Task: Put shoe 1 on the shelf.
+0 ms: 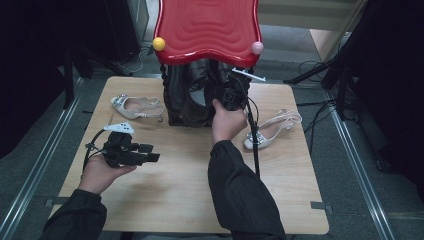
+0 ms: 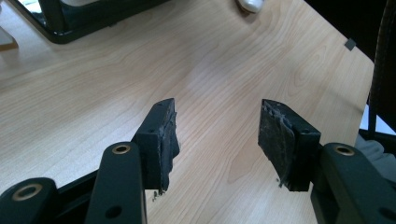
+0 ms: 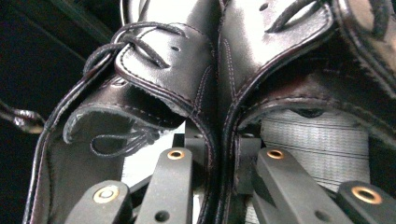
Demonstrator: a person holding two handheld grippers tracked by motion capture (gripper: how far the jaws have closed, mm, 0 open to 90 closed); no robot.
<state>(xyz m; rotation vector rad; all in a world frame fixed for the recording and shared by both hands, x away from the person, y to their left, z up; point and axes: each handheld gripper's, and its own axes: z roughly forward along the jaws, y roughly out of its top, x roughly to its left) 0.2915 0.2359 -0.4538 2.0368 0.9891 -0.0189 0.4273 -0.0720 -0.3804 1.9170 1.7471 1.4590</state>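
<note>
In the right gripper view the right gripper has its fingers drawn narrow, pinching the two inner side walls of a pair of black leather shoes, one finger down inside each shoe with the touching walls between them. The leather is glossy black with dark stitching along the edges; thin black laces run through the eyelets of the left-hand shoe, a loose loop of lace lying inside its opening. A pale grey ribbed lining shows inside the other shoe.

From the high view, the shoes sit in the black shoe rack at the far middle of the worktop, beneath its wavy red top, which carries a yellow ball and a pink ball at its front corners.

The left gripper hovers over bare wood with its fingers wide apart, holding nothing. One white sandal lies left of the rack, another white sandal right of it.
</note>
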